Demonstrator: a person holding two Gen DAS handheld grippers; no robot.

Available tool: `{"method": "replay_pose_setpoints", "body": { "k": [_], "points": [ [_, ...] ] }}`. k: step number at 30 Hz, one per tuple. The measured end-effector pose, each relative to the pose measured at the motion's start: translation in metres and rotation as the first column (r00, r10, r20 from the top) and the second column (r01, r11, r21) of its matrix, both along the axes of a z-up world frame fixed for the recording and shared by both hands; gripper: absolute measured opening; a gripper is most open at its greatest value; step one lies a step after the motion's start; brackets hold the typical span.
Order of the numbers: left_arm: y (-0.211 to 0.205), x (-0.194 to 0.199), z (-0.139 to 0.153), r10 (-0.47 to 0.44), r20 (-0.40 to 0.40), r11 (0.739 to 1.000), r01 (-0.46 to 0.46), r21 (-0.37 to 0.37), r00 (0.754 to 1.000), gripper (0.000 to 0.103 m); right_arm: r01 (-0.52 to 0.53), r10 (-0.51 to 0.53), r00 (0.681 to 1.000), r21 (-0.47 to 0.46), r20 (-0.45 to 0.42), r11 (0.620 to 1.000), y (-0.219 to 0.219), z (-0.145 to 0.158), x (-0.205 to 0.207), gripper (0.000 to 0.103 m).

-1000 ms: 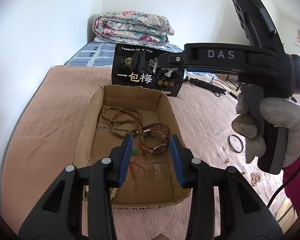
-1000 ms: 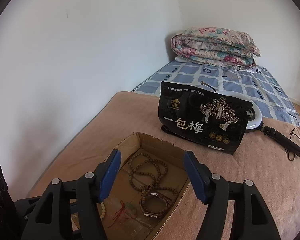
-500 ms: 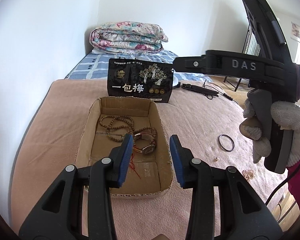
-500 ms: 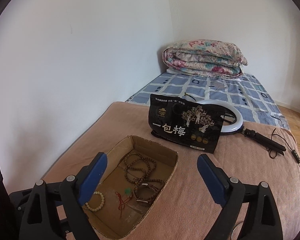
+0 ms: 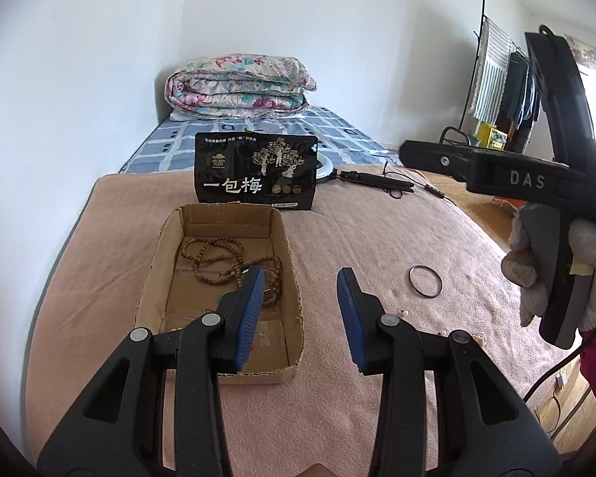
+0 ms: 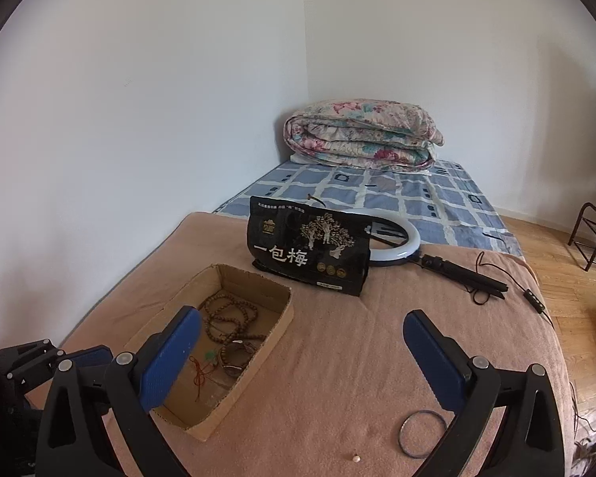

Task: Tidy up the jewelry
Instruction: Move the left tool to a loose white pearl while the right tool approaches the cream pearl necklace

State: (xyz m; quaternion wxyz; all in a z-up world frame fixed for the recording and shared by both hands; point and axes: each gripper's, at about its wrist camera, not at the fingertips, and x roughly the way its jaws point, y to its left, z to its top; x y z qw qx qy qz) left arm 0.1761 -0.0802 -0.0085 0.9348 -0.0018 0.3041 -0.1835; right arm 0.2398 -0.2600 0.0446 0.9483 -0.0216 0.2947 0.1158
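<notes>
An open cardboard box (image 5: 161,250) sits on the pink blanket. It holds a brown bead necklace (image 5: 214,254), a beaded bracelet (image 5: 273,292) and a red string with a green bead (image 6: 203,367). My left gripper (image 5: 300,282) hovers over the box's right wall, open, with nothing between its pads. My right gripper (image 6: 302,318) hangs above the blanket to the right of the box (image 6: 258,280); its jaws are opening wide and are empty. A black bangle (image 6: 421,433) and a small pearl (image 6: 355,458) lie loose on the blanket below its right finger. The bangle (image 5: 425,281) also shows in the left wrist view.
A black snack bag (image 5: 254,175) stands behind the box, with a ring light (image 6: 407,238) and its cable behind it. A folded floral quilt (image 5: 238,87) lies at the bed's head. The wall runs along the left. A gloved hand (image 5: 588,246) holds the right gripper's handle.
Both grippers drew back and rose away from the box, and the left one shifted right. The right jaws spread much wider. The bangle and pearl came into the right wrist view.
</notes>
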Motion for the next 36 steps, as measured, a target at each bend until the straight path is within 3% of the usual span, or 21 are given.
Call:
{"method": "replay_pose_setpoints", "body": {
  "k": [3,7,22,29,36],
  "points": [
    [-0.008,-0.004,0.000,-0.009,0.007,1.000,0.008,0.011,1.000,0.039,0.012,-0.012,1.000,-0.005,0.007,1.000,-0.013,-0.001,-0.013,0.103],
    [-0.018,-0.008,0.000,-0.020,0.020,1.000,0.020,0.016,1.000,0.050,0.037,-0.038,0.999,0.015,0.004,0.999,-0.036,-0.005,-0.033,0.103],
    [-0.059,-0.012,-0.014,-0.092,-0.003,0.995,0.092,0.031,0.996,0.050,0.157,-0.157,0.987,-0.004,0.018,0.988,-0.118,-0.020,-0.098,0.103],
    [-0.081,-0.004,-0.030,-0.127,-0.043,0.991,0.128,0.026,0.991,0.050,0.236,-0.236,0.972,-0.019,-0.008,0.972,-0.165,-0.042,-0.130,0.103],
    [-0.110,0.004,-0.051,-0.181,-0.087,0.983,0.184,0.025,0.980,0.050,0.215,-0.216,0.972,-0.014,-0.097,0.976,-0.186,-0.081,-0.147,0.103]
  ]
}}
